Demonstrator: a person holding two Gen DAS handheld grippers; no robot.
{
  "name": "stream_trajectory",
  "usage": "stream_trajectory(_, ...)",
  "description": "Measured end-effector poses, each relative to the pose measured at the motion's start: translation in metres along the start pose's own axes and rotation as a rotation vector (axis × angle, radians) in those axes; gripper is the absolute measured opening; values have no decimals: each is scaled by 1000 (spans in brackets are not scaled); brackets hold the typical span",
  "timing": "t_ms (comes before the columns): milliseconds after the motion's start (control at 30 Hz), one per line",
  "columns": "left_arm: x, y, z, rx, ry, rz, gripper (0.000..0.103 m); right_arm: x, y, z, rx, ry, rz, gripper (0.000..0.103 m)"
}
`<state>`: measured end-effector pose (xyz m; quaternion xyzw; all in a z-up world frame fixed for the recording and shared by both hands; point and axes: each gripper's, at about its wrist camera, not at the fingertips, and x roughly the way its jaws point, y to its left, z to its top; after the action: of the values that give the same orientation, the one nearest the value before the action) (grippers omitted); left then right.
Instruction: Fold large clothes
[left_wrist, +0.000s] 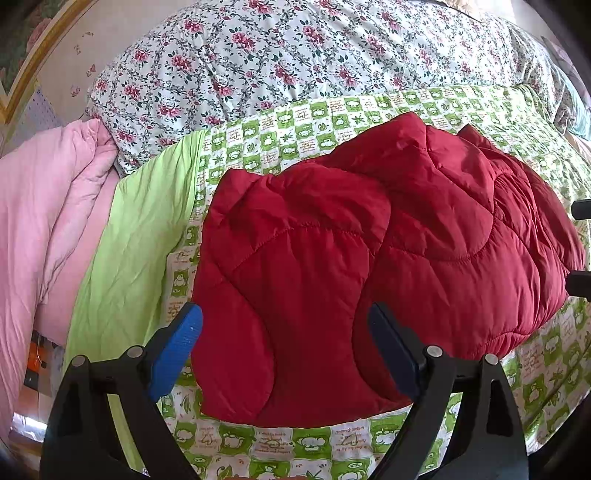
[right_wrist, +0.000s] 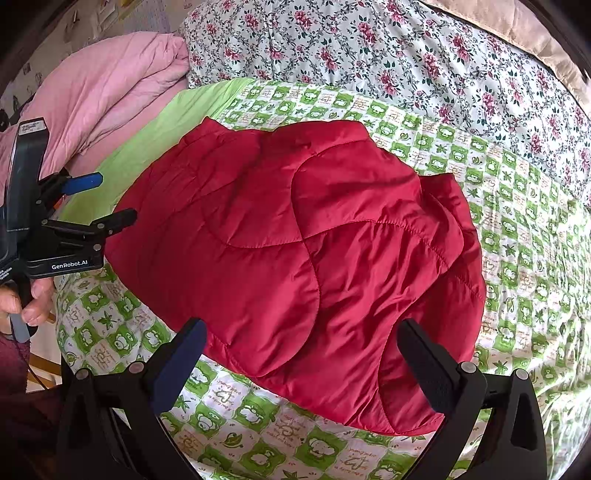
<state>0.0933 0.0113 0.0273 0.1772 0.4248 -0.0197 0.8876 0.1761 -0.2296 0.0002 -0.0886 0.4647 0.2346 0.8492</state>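
I see the green-checked bedsheet (right_wrist: 509, 206) under everything, w/ a floral quilt (left_wrist: 258, 55) along the far side and a pink blanket (left_wrist: 44, 206) far-left. The red quilted jacket (right_wrist: 295, 266) lies bundled flat mid-sheet, just ahead of both grippers. My left gripper (left_wrist: 286, 325) hangs over its near edge, jaws spread wide, holding nothing. My right gripper (right_wrist: 301, 345), same: spread, empty, jacket's near hem between its fingers.

Bare green patterned sheet (right_wrist: 517, 229) rings the red jacket (right_wrist: 295, 266); pink quilt (right_wrist: 110, 85) and floral quilt (right_wrist: 369, 55) crowd the far edge.
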Motion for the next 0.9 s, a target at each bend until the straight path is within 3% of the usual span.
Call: stream_trajectory(900, -4, -1, 1, 8, -17, 5, 92, -4, 3, 2, 0, -10, -3, 103)
